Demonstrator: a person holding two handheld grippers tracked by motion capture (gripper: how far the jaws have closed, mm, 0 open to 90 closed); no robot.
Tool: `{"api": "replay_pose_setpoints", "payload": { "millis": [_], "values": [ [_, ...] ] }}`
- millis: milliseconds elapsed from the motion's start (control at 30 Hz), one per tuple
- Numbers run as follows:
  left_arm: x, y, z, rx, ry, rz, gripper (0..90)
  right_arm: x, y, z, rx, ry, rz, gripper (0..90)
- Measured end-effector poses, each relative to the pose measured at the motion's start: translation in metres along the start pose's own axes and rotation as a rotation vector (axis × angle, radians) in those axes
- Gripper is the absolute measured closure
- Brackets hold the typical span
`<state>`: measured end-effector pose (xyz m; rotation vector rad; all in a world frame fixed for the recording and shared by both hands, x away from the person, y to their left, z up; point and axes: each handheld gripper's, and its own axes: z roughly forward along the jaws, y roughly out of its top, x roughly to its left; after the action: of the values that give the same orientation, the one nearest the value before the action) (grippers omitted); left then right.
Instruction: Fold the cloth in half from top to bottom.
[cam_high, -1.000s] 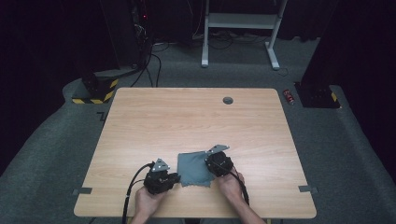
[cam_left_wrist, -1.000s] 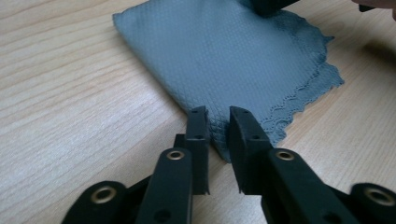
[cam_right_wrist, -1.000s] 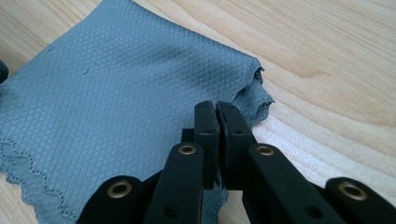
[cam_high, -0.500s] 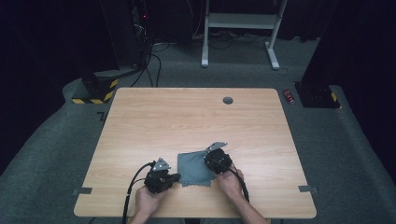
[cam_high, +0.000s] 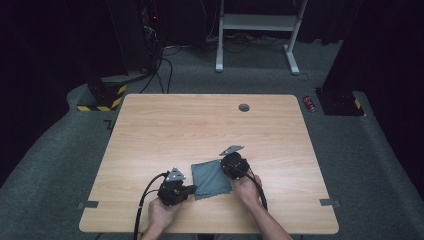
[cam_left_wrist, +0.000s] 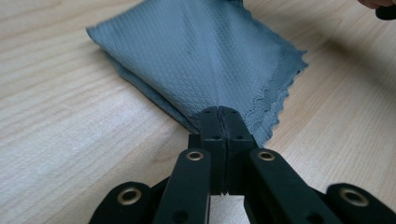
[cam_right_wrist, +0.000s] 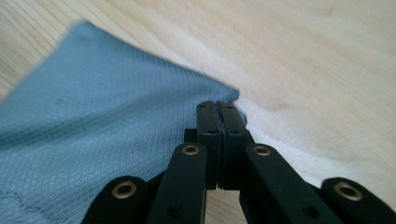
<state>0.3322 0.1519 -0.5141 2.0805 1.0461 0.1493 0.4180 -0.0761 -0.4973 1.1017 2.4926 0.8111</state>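
A grey-blue quilted cloth (cam_high: 212, 177) lies folded on the wooden table (cam_high: 200, 130) near its front edge. My left gripper (cam_high: 192, 189) is at the cloth's near left corner. In the left gripper view, the gripper (cam_left_wrist: 220, 112) is shut on that corner of the cloth (cam_left_wrist: 196, 51), which fans out ahead with its scalloped edge to the right. My right gripper (cam_high: 226, 168) is at the cloth's far right corner. Seen in the right gripper view, this gripper (cam_right_wrist: 216, 106) is pinched shut on a corner of the cloth (cam_right_wrist: 93, 116), and the fabric slopes away to the left.
A round cable hole (cam_high: 244, 107) sits near the table's far edge. A red can (cam_high: 310, 103) lies on the carpet past the far right corner. A white desk frame (cam_high: 260, 30) stands behind, and cables (cam_high: 160, 70) run across the floor at the back left.
My right gripper has shifted slightly toward the far side of the table at the cloth's corner. The left hand has stayed put.
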Motion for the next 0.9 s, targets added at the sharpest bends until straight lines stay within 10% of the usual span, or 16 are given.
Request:
{"api": "replay_pose_setpoints", "payload": {
  "millis": [467, 600, 900],
  "values": [
    [0.0, -0.006, -0.002, 0.005, 0.006, -0.004, 84.7, 0.019, -0.044, -0.021, -0.04, 0.102, -0.004, 76.2],
    [-0.001, -0.005, -0.001, 0.01, 0.01, -0.001, 83.0, 0.02, -0.047, -0.022, -0.049, 0.087, -0.014, 89.5],
    [-0.004, -0.002, -0.002, 0.002, 0.011, -0.005, 71.1, 0.02, -0.05, -0.037, -0.08, 0.082, -0.043, 89.9]
  ]
}}
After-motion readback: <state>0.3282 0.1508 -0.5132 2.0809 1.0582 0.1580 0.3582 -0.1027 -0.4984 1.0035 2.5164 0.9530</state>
